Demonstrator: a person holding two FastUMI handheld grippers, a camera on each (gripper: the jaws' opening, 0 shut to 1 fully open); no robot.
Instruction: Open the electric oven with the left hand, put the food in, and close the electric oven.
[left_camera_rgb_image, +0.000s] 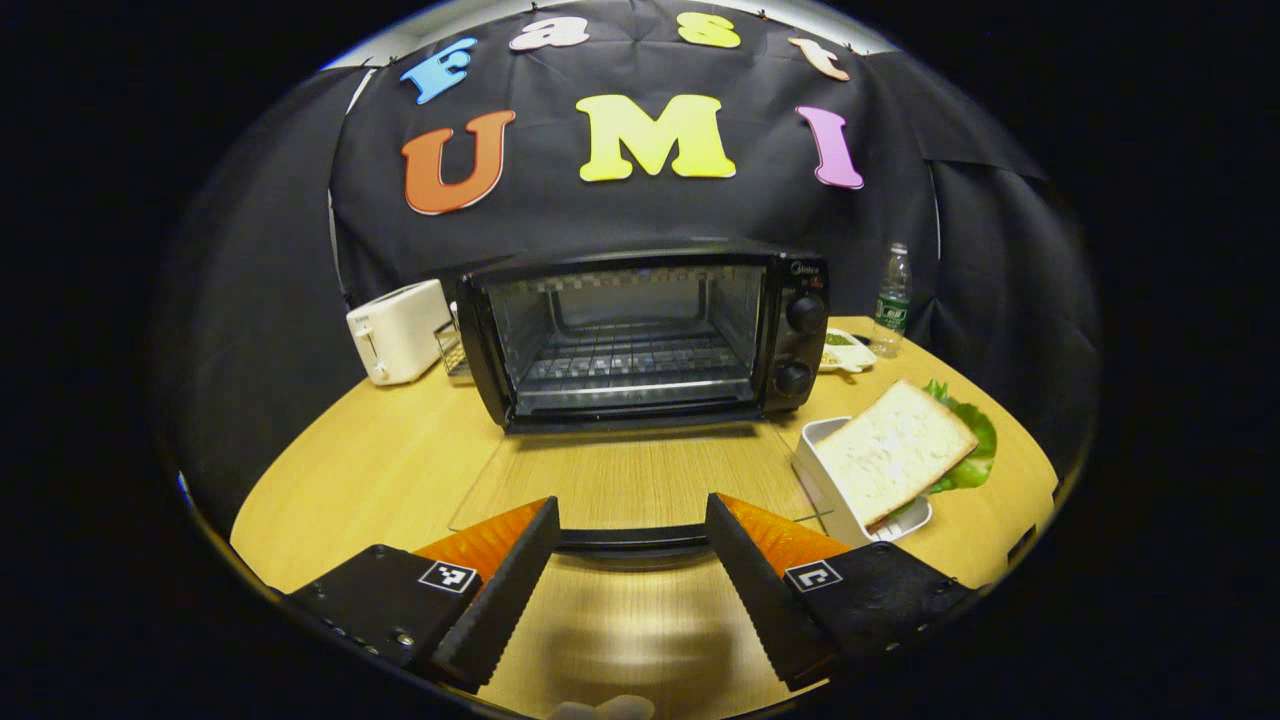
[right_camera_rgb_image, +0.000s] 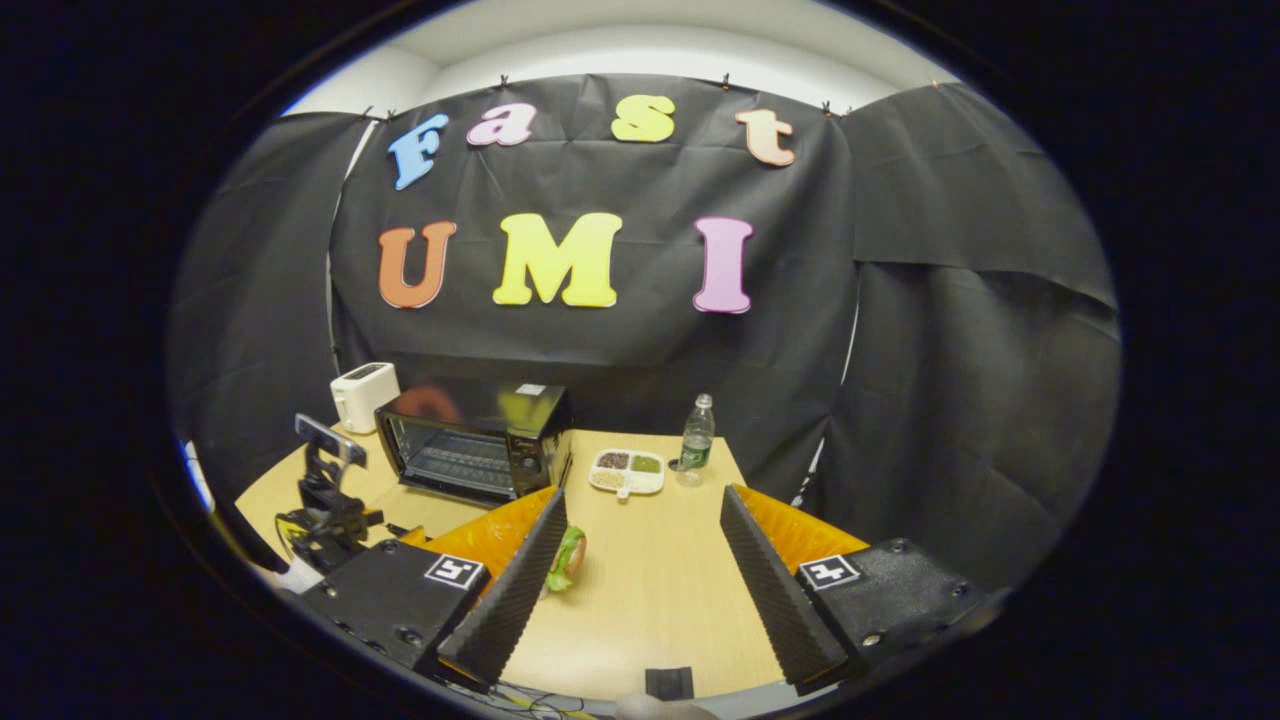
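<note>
The black electric oven (left_camera_rgb_image: 640, 340) stands at the back of the round light-wood table (left_camera_rgb_image: 380, 470) with its glass door (left_camera_rgb_image: 630, 490) folded fully down, flat over the tabletop; the wire rack inside is bare. The left gripper (left_camera_rgb_image: 632, 515) sits just in front of the door's dark handle edge, its ribbed black fingers (left_camera_rgb_image: 500, 590) spread wide and gripping nothing. The food, a slice of white bread over green lettuce (left_camera_rgb_image: 905, 450), lies in a white rectangular dish (left_camera_rgb_image: 825, 480) to the right of the open door, beside that gripper's right finger and clear of it. In the right gripper view, the right gripper (right_camera_rgb_image: 645, 510) hangs higher and farther back, fingers wide apart and empty; the sandwich (right_camera_rgb_image: 568, 558) shows just beside its left finger, partly hidden. A white toaster (left_camera_rgb_image: 398, 330) stands left of the oven; a clear plastic bottle (left_camera_rgb_image: 890, 300) and a white compartment tray (right_camera_rgb_image: 627, 470) stand right.
</note>
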